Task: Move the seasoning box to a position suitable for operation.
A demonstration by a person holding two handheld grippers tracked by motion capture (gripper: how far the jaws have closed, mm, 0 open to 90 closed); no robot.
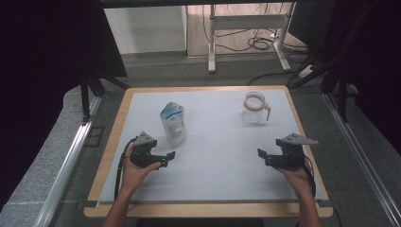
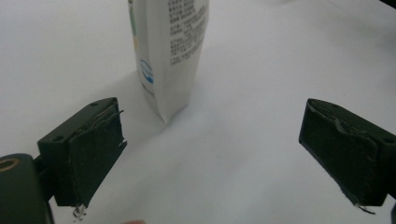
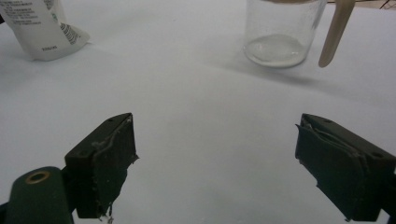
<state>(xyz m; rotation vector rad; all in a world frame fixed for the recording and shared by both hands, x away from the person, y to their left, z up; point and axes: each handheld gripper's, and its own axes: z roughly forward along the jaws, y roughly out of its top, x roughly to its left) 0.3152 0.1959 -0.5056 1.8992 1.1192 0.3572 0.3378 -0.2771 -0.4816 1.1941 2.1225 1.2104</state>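
The wood-edged counter [image 1: 111,156] with a pale grey top carries everything. A white stand-up plastic pouch with blue print [image 1: 173,123] stands left of centre, just beyond the left gripper [image 1: 171,156], whose jaws are spread wide with nothing between them. A clear glass jar with a beige handle [image 1: 255,108] sits far right. The right gripper [image 1: 261,157] is likewise spread, holding nothing, well short of the jar.
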